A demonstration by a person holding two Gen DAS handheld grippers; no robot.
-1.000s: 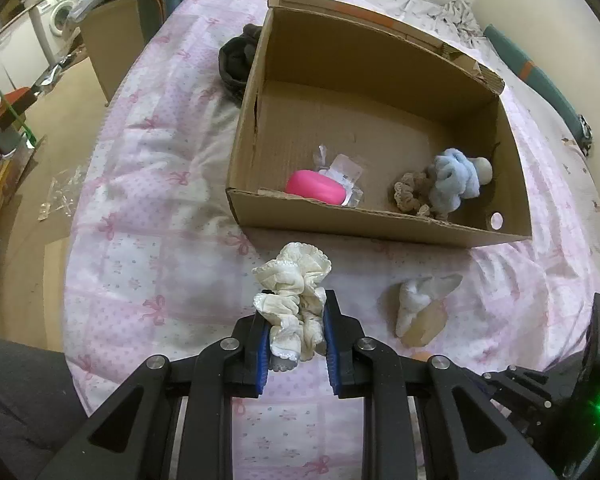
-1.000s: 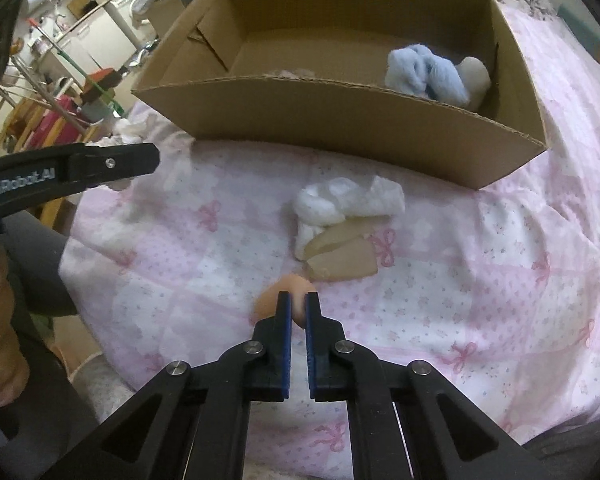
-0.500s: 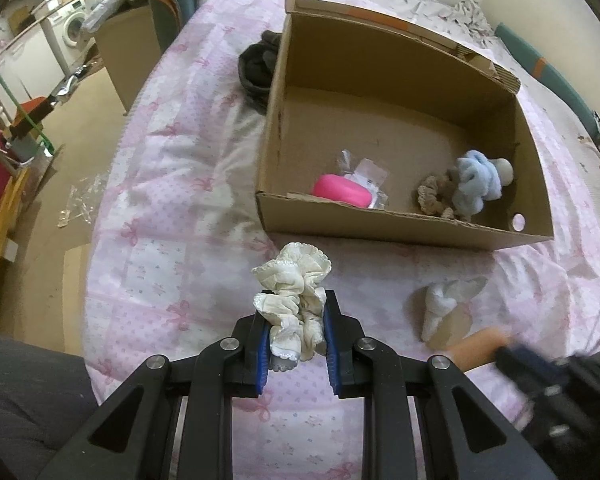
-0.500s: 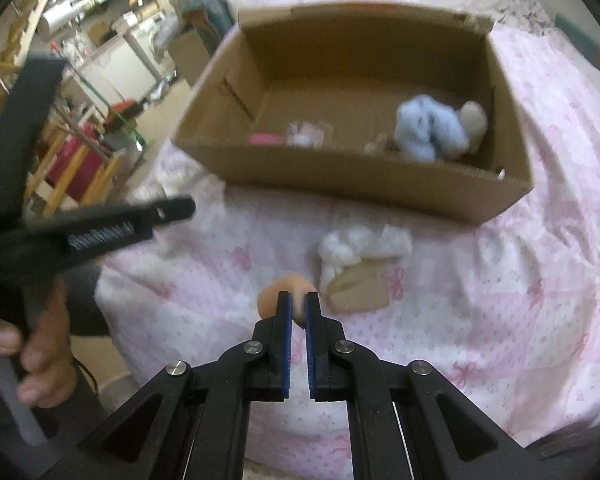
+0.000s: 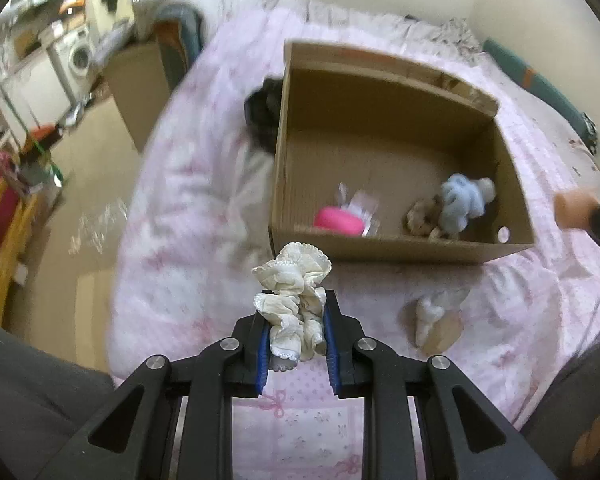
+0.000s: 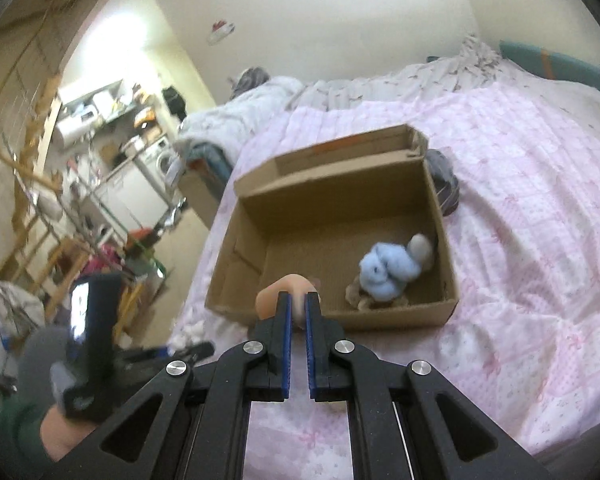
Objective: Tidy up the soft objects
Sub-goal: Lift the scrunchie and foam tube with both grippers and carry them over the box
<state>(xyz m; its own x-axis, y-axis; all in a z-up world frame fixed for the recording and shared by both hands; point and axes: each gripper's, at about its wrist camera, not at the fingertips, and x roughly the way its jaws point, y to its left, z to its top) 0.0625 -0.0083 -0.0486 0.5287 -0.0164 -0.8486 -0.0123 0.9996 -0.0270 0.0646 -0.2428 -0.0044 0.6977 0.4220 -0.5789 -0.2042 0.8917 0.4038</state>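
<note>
We hold cream frilly fabric scrunchie (image 5: pixel 294 294) in left gripper (image 5: pixel 295 334): light, squashy, springs back, best pinched across bunched middle. Jaws part-open, clenched on its lower half; frills stick out above, short of open brown cardboard box (image 5: pixel 400 246) on pink quilted bed (image 5: pixel 188 208). Right gripper (image 6: pixel 296 312) jaws nearly closed, squeezing peach foam ball (image 6: pixel 290 292), soft, light, may pop out; it hangs at box's near wall. White fluffy piece on tan card (image 5: pixel 434 316) lies on bed beside box.
</note>
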